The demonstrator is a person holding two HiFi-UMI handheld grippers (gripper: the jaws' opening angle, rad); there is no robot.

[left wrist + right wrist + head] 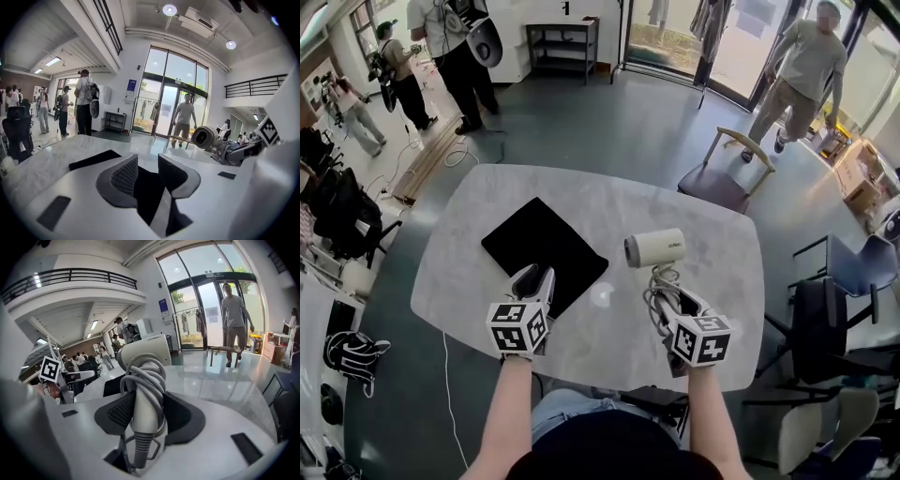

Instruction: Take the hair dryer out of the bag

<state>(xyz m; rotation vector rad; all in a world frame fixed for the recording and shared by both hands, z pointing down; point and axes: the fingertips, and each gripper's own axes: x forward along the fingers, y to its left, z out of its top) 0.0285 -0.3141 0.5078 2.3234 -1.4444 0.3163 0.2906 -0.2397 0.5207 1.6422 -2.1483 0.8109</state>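
Observation:
A white hair dryer (656, 248) with its grey cord wound round the handle is held above the table, out of the bag. My right gripper (677, 300) is shut on that handle; in the right gripper view the pads press the handle and cord (146, 394) from both sides. The flat black bag (542, 246) lies on the marble table (703, 206), left of the dryer. My left gripper (534, 278) hovers over the bag's near edge, open with nothing between its fingers (119, 178). From the left gripper view the dryer's nozzle (205, 137) shows at the right.
A wooden-armed chair (727, 178) stands beyond the table's far right corner, and dark chairs (834, 300) sit at the right. A backpack (352, 354) lies on the floor at left. People stand at the far left, and one walks in by the glass doors (802, 75).

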